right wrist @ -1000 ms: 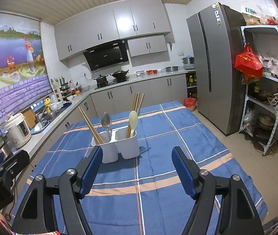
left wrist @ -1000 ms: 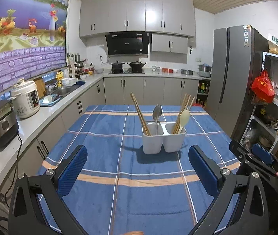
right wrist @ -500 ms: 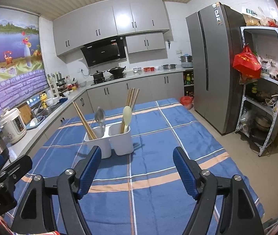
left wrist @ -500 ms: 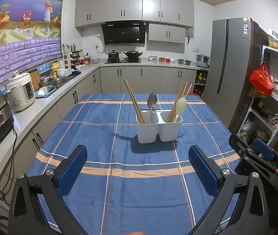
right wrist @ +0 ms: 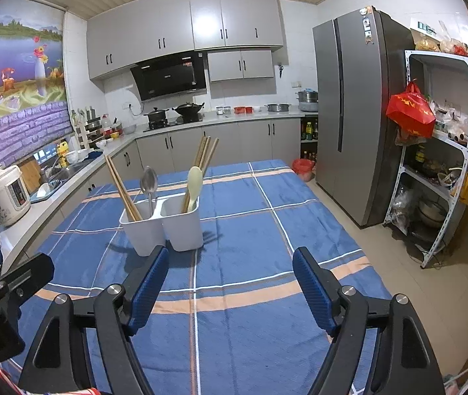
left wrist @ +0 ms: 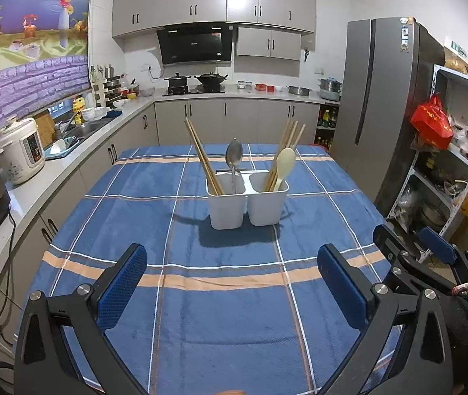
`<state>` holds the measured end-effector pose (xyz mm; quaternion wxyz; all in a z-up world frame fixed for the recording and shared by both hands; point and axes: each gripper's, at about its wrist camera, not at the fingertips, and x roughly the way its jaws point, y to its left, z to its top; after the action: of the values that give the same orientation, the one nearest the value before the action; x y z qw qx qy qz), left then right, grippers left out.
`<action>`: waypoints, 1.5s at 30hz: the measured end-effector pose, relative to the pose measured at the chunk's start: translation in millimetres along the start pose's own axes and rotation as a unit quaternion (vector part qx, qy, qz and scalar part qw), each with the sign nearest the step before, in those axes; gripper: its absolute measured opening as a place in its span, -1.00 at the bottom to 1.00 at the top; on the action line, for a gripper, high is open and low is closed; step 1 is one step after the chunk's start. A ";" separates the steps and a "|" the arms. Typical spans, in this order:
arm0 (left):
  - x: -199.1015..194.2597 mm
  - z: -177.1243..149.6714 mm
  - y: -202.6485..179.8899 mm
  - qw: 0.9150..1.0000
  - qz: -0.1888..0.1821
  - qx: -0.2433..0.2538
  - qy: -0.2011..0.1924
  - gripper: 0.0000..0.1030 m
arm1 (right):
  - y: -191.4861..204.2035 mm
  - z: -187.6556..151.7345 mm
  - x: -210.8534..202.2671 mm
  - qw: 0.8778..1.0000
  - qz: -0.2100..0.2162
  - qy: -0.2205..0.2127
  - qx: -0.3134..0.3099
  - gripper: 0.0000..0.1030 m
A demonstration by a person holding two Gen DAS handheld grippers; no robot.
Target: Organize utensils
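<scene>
A white two-compartment utensil holder [left wrist: 246, 202] stands mid-table; it also shows in the right wrist view [right wrist: 165, 227]. Its left compartment holds wooden chopsticks [left wrist: 201, 156] and a metal spoon [left wrist: 234, 158]. Its right compartment holds chopsticks [left wrist: 288, 141] and a pale wooden spoon [left wrist: 284, 168]. My left gripper [left wrist: 232, 266] is open and empty, above the cloth in front of the holder. My right gripper [right wrist: 230, 271] is open and empty, near the holder and to its right. The right gripper also shows at the right of the left wrist view [left wrist: 411, 243].
A blue plaid tablecloth [left wrist: 227, 283] covers the table. A counter with a rice cooker [left wrist: 21, 151] and a sink runs along the left. A grey fridge [right wrist: 359, 115] and a metal shelf rack [right wrist: 441, 164] stand to the right.
Both grippers have tilted and moved a little closer to the table; the holder sits lower and larger in both views. Both grippers stay open and empty.
</scene>
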<state>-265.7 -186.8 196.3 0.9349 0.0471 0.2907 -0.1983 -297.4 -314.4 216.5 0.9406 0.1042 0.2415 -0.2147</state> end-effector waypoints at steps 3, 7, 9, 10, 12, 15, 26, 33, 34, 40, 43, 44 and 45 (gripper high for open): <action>4.2 -0.7 -3.1 1.000 -0.001 0.001 0.003 0.99 | -2.7 0.4 2.8 1.000 -0.003 0.003 -0.001 0.59; 7.9 -0.7 -5.7 1.000 -0.001 0.003 0.005 0.99 | -3.7 1.0 6.0 1.000 -0.003 0.004 -0.001 0.59; 9.3 -0.5 -7.0 1.000 0.000 0.004 0.005 0.99 | -3.8 1.1 6.5 1.000 -0.002 0.004 -0.001 0.60; 10.3 -0.6 -7.2 1.000 0.001 0.005 0.004 0.99 | -4.2 1.1 7.4 1.000 -0.001 0.004 0.000 0.60; 12.4 -0.6 -7.7 1.000 0.002 0.005 0.003 0.99 | -5.6 1.0 10.9 1.000 0.000 0.005 0.001 0.60; 16.7 0.0 -6.8 1.000 0.004 0.007 0.004 0.99 | -4.9 2.5 16.5 1.000 0.003 0.009 0.002 0.61; 30.5 1.2 -5.7 1.000 0.002 0.004 0.019 0.99 | -4.5 2.6 28.8 1.000 0.006 0.013 0.000 0.61; 35.9 1.5 -6.4 1.000 0.005 0.006 0.024 0.99 | -2.4 2.4 34.0 1.000 0.009 0.018 -0.001 0.62; 37.5 1.4 -5.8 1.000 0.006 0.007 0.026 0.99 | -2.5 2.8 35.5 1.000 0.009 0.019 -0.001 0.62; 45.0 1.9 -1.7 0.999 0.009 0.005 0.033 0.99 | -0.8 4.1 40.6 1.000 0.010 0.021 -0.002 0.62; 48.9 1.8 -1.7 0.999 0.009 0.004 0.038 0.99 | -0.8 5.0 43.1 1.000 0.009 0.024 -0.001 0.63; 50.4 1.4 -0.9 0.999 0.009 0.003 0.041 0.99 | -1.0 4.8 44.7 1.000 0.009 0.025 -0.002 0.63; 52.0 1.1 -1.7 0.999 0.009 0.003 0.043 0.99 | -1.2 4.8 45.8 1.000 0.009 0.027 -0.002 0.63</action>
<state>-226.7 -206.5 168.1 0.9231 0.0610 0.3295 -0.1886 -259.7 -333.1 197.7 0.9360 0.1100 0.2660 -0.2024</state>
